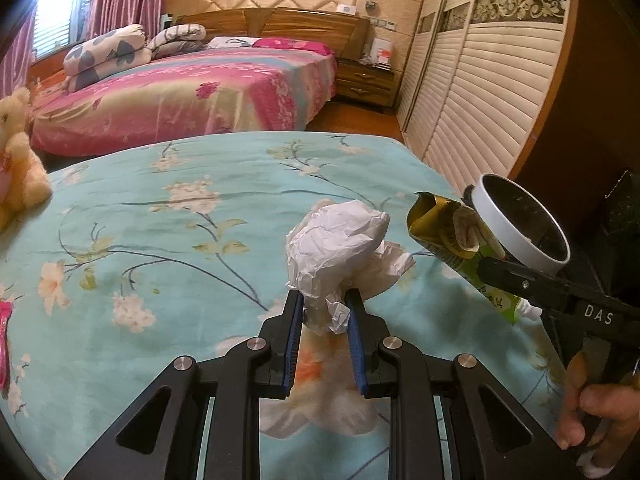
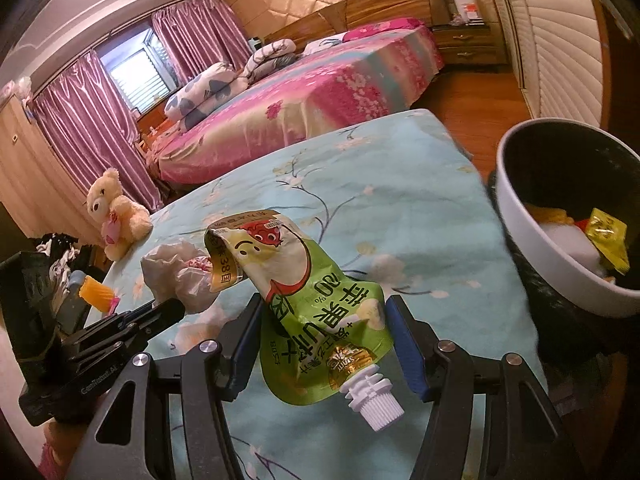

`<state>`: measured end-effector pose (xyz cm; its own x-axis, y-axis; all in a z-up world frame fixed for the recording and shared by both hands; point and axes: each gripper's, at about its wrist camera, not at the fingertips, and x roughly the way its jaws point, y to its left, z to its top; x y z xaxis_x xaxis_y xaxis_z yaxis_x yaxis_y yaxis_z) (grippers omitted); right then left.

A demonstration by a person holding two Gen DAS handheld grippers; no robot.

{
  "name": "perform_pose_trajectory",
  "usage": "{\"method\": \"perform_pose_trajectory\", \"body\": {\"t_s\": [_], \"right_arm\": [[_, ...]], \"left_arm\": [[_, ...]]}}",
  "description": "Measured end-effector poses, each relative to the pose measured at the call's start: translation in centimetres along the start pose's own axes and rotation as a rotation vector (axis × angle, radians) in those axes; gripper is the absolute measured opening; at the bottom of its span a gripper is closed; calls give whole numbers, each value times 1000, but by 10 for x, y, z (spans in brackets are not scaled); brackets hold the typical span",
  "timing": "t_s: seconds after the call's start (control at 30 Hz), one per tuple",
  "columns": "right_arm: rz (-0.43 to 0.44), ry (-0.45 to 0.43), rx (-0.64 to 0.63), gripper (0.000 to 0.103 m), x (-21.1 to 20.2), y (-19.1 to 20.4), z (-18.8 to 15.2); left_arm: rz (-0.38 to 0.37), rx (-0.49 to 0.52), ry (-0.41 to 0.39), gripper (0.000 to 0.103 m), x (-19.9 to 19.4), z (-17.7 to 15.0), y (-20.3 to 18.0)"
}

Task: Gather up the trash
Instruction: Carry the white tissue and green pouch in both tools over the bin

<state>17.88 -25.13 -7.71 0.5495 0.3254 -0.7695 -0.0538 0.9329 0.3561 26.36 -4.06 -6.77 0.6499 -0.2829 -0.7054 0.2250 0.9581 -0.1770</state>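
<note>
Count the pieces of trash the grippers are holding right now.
2. A crumpled white paper ball sits clamped in the left gripper; a green drink pouch is pinched in the right gripper. More trash lies in the bin, partly hidden.

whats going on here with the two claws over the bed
A person is clearing trash off a floral bedsheet. The left claw is shut on a crumpled paper wad, the right claw on a green drink pouch. Both are near the white-rimmed bin, which already holds wrappers.
</note>
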Motion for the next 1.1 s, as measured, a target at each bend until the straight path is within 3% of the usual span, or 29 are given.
{"method": "perform_pose_trajectory", "body": {"t_s": [1.1], "right_arm": [[-61,-98,117,61,-47,-54,-11]], "left_arm": [[-73,113,27,20,20,9,-79]]}}
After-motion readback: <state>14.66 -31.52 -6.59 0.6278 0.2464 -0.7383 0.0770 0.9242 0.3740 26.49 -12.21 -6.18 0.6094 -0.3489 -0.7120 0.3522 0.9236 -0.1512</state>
